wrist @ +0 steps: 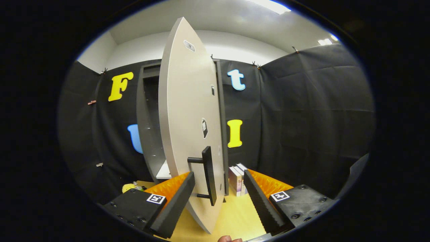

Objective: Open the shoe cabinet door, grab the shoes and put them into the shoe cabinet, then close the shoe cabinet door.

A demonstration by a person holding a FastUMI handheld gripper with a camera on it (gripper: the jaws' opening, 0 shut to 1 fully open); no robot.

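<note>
Tool (218, 198) fingers spread wide, gripping nothing; the half-open cabinet door (188, 111) and its black handle (208, 174) sit between them, probably not touching.

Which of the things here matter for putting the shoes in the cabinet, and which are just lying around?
For the job:
shoe cabinet, standing open
cabinet door, swung out
door handle, between the spread fingers, untouched
gripper, open

Lying about:
books beyond the door
yellow item on the table, unclear what

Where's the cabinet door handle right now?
The black handle sits on the open door, between the gripper's open fingers, nearer the left one.
</note>
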